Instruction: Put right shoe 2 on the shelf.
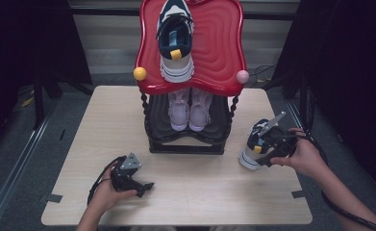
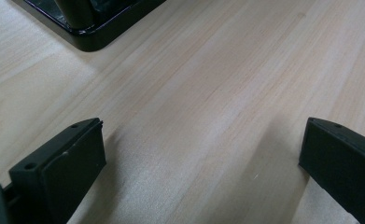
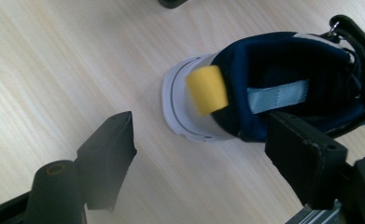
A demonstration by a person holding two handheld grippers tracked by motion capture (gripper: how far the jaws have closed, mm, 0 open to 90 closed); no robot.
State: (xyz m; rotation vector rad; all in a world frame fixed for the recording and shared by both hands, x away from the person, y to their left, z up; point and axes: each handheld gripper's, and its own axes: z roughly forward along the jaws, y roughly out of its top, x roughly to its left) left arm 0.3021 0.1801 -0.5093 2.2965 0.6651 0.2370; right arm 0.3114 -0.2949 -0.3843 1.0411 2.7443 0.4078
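Navy-and-white padded sneaker w/ yellow heel tab (image 3: 264, 93) looks light, soft-collared, so right gripper (image 3: 208, 154), jaws spread beside its heel and gripping nothing, should prob pinch the firmer heel collar.

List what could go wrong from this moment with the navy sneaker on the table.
1. The right gripper stands open, with one of its fingers at the navy sneaker's collar; closing now might catch fabric alone, so it slips.
2. The shoe rack's red top shelf overhangs; lifting could bump it.
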